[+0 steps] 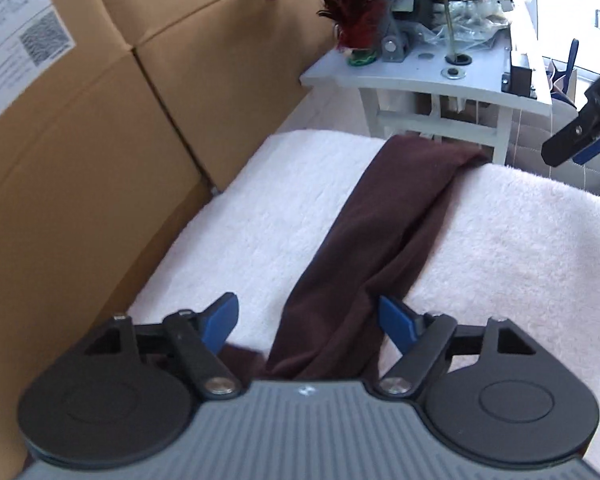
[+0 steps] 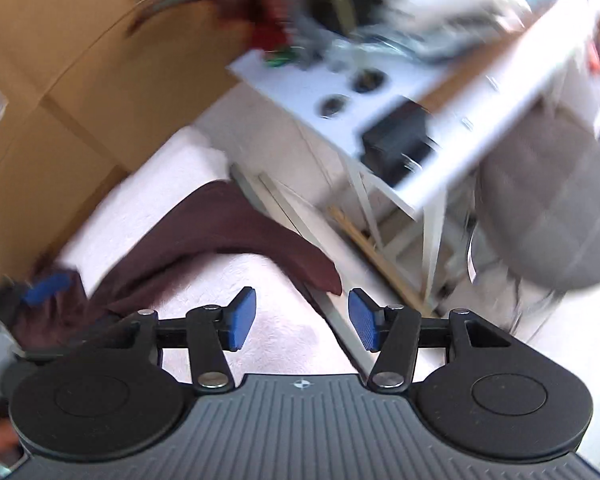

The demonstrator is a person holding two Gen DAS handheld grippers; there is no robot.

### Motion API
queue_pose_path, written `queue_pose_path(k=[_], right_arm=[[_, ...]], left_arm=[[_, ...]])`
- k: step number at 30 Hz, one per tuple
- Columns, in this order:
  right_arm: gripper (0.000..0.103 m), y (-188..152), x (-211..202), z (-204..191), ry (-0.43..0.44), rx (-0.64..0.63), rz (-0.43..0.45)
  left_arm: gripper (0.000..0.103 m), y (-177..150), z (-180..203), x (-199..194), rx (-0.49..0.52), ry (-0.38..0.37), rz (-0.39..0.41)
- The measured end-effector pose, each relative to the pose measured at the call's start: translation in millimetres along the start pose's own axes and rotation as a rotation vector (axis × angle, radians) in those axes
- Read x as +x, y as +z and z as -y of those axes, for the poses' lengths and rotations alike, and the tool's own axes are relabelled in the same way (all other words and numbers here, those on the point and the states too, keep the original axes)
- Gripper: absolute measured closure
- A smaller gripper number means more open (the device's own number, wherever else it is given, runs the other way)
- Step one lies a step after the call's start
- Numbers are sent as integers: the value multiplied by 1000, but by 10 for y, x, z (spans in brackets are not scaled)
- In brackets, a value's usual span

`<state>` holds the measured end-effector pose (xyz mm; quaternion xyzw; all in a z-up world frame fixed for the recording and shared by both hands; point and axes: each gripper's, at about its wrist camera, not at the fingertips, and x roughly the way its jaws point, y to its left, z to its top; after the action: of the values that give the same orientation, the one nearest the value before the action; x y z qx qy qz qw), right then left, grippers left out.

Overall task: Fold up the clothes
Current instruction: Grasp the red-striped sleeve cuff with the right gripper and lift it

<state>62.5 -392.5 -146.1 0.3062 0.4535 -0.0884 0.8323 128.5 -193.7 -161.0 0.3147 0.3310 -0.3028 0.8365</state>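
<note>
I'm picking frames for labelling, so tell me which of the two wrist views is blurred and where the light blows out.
Left wrist view: mostly sharp, the brown garment and boxes crisp, slight blur at the edges; the window top right is blown out. Right wrist view: heavy motion blur over the white table and stool, only the right gripper sharp; top right glares white.
</note>
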Motion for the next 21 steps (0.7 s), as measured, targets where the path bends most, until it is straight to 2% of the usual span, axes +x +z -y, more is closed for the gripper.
queue_pose_path(k=[3,4,5,7,10,13,17,19,20,21], right_arm=[[44,-1,89,216,89,201,-19],[43,-13,141,283,114,280,-26],[41,-25,209,344,133,361,-33],[40,-39,373,472,166,521,-51],[40,-77,631,569,209,705,-85],[40,-135,845,579,251,857,-103],[40,-156,1097,559,318,1024,-61],[59,-180,1208,572,347,1086,-35],[95,-189,1232,585,362,1099,-15],[99,-192,1229,588,371,1097,7]], left_arm=[[23,92,44,47,21,11,6],[25,123,51,59,21,10,6],[29,141,49,65,15,1,5],[45,145,41,64,-16,-33,-3],[57,113,72,18,-27,-61,-8],[58,86,86,-18,-36,-70,-17],[58,51,94,-52,-51,-81,-27],[58,32,95,-62,-58,-85,-29],[58,23,96,-67,-62,-87,-30],[58,13,100,-70,-62,-88,-30]])
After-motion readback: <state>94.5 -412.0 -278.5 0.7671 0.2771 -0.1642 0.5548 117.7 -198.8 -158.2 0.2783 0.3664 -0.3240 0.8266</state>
